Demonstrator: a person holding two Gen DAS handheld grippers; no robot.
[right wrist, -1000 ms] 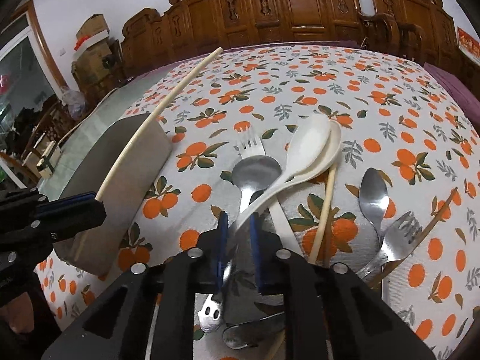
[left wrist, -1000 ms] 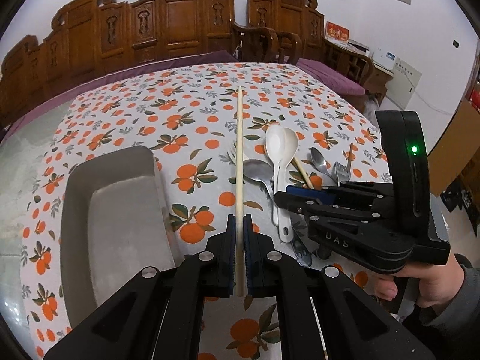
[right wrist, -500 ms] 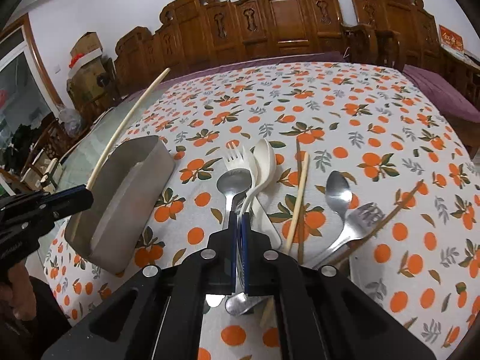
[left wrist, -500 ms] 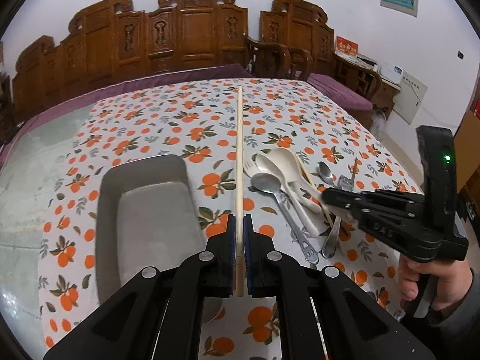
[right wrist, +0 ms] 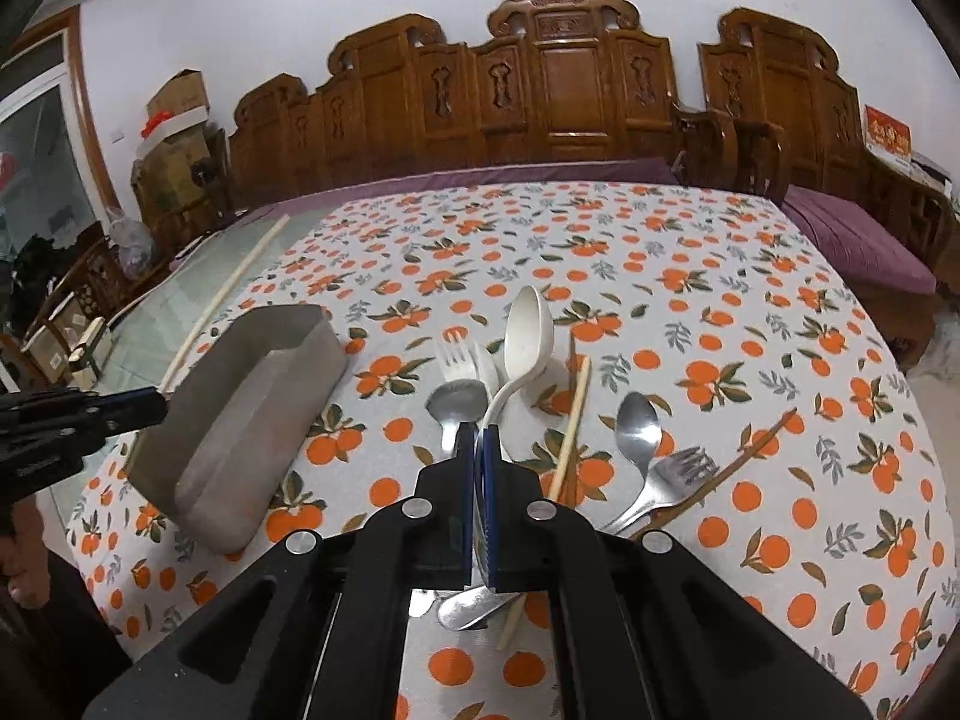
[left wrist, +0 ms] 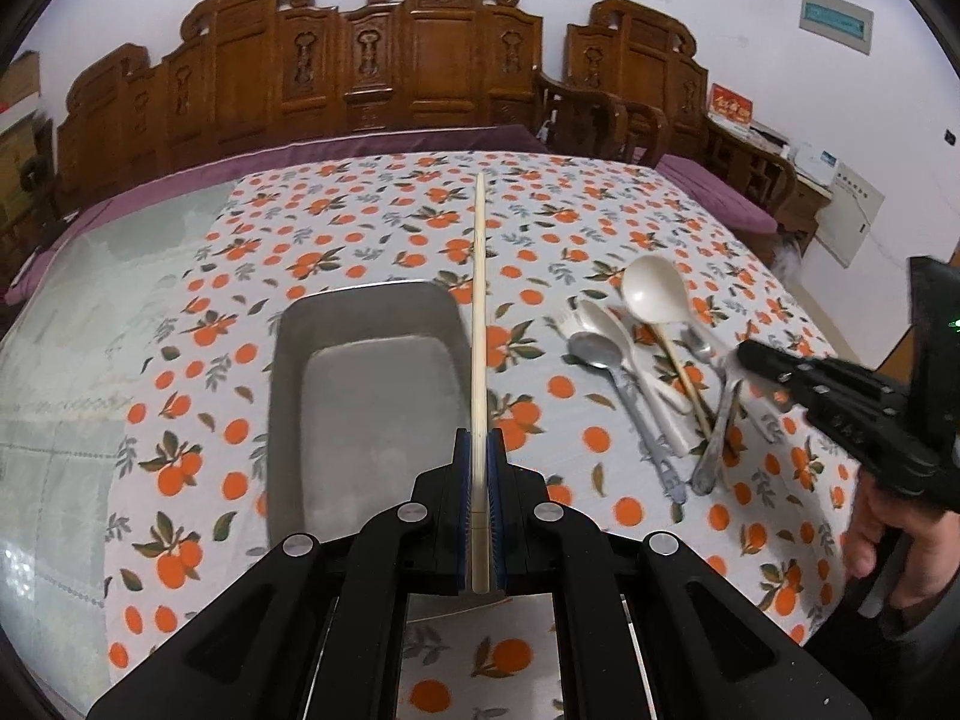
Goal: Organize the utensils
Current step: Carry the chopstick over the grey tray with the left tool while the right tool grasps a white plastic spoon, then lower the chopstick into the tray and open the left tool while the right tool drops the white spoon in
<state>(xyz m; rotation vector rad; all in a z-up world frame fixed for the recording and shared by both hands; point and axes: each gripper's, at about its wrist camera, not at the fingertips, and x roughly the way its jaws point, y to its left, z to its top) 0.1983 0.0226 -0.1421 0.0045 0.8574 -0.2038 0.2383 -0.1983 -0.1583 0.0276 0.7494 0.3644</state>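
My left gripper is shut on a long pale chopstick that points away over the right rim of the grey metal tray. My right gripper is shut on the handle of a white plastic spoon and holds it lifted above the utensil pile. In the left wrist view the white spoon hangs over the pile, with the right gripper at the far right. The tray also shows in the right wrist view.
On the orange-print tablecloth lie a white fork, metal spoons, a metal fork, a pale chopstick and a brown chopstick. Carved wooden chairs stand behind the table.
My right gripper closed on the white spoon and lifted it off the pile. My left gripper with the chopstick rose and drew back, now beside the tray's right rim.
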